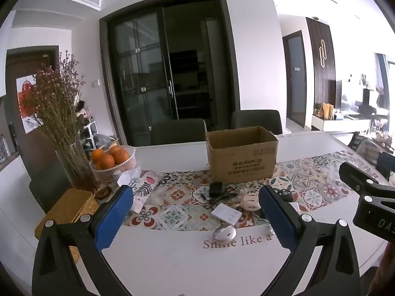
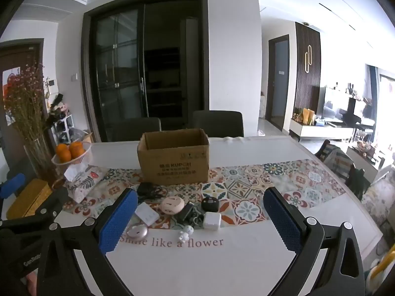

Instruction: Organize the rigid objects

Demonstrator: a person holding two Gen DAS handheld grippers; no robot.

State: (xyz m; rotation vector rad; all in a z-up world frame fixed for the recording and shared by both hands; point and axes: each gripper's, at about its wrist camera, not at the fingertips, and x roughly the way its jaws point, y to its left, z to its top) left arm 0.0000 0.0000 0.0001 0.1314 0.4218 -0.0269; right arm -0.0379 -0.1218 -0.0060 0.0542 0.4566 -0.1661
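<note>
Where gadgets cluster, cardboard box behind (open-topped), tissue pack leftward

Cardboard box: matt brown corrugated board, printed face, at 12 o'clock. Table runner: patterned, tile-print, smooth with a faint sheen. Table: glossy white top. Round pink socket, flat white box, white cube charger: smooth plastic, at centre. Oval mouse: silvery satin shell. Vase: clear glass, at 9 o'clock. Fruit basket: white ribbed plastic. Yellow box: woven, rough. Gripper pads: blue, dimpled texture, on matt black plastic frames.
</note>
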